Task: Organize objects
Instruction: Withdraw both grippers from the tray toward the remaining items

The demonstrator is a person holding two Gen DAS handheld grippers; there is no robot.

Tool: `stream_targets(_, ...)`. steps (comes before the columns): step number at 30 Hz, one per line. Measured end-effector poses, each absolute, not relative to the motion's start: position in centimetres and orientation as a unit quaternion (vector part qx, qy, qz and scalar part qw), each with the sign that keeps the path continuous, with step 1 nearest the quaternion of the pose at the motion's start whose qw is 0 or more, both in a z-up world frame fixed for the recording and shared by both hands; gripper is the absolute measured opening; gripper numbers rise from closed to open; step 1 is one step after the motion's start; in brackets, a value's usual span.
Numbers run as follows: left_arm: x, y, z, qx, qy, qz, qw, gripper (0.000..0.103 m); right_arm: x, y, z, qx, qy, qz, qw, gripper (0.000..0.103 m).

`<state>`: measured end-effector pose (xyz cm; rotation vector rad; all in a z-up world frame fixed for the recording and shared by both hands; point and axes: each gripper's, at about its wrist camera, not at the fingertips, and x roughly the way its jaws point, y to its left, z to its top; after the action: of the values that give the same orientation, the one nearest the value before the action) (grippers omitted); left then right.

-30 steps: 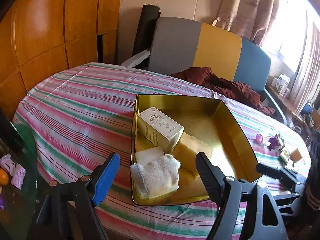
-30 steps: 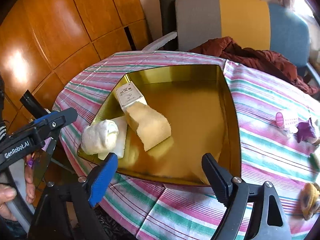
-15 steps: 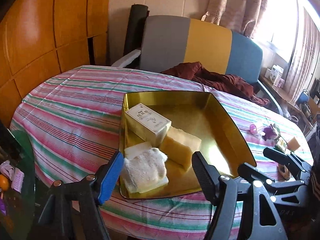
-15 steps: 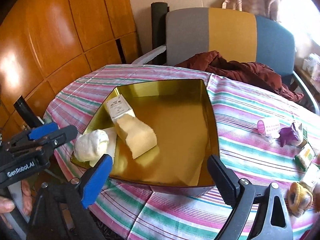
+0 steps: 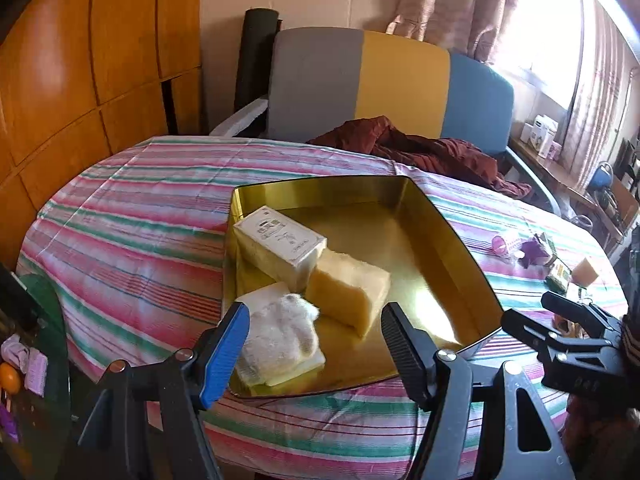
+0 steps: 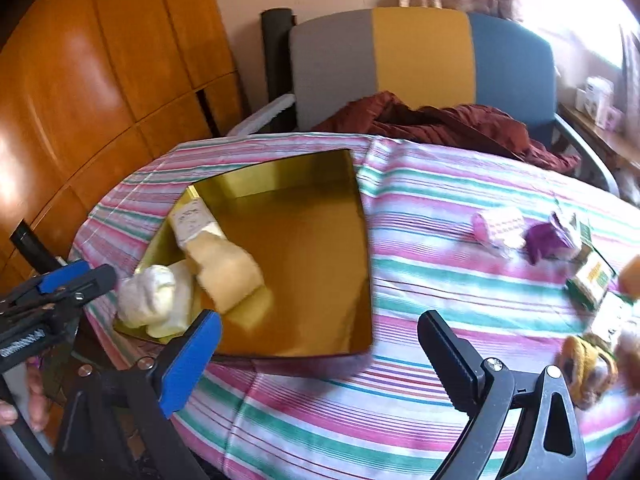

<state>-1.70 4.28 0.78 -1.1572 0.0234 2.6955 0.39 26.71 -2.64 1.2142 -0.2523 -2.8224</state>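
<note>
A gold metal tray (image 5: 436,216) (image 6: 304,172) lies on the striped tablecloth. In it lie a white carton (image 5: 280,242) (image 6: 191,220), a yellow sponge block (image 5: 348,290) (image 6: 228,268) and a rolled white cloth (image 5: 280,336) (image 6: 146,296) on a flat white pad. My left gripper (image 5: 316,344) is open and empty, raised at the tray's near edge. My right gripper (image 6: 320,344) is open and empty, above the cloth at the tray's near right corner. Loose items lie to the right: a pink roll (image 6: 498,224), a purple piece (image 6: 550,240), a green packet (image 6: 590,280) and a yellow-brown object (image 6: 588,364).
A grey, yellow and blue chair (image 5: 384,84) stands behind the table with a dark red garment (image 5: 416,148) draped over it and the table edge. Wooden panelling (image 5: 80,60) is on the left. A cluttered dark surface (image 5: 20,364) sits low at the left.
Both grippers have drawn back and risen from the tray. The right gripper has swung to the right, so the loose items on the cloth now show more fully. Both stay open.
</note>
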Motion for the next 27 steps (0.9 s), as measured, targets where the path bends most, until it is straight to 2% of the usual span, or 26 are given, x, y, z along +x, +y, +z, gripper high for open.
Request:
stream_targets(18, -2.7, 15.5, 1.7, -0.398, 0.087, 0.88, 0.245, 0.07, 3.0, 44.4, -2.3, 0.414, -0.16, -0.887, -0.128, 0.1)
stream_targets(27, -4.4, 22.3, 1.9, -0.4, 0.123, 0.859, 0.295, 0.07, 1.5, 49.5, -1.5, 0.404, -0.139, -0.889, -0.165, 0.1)
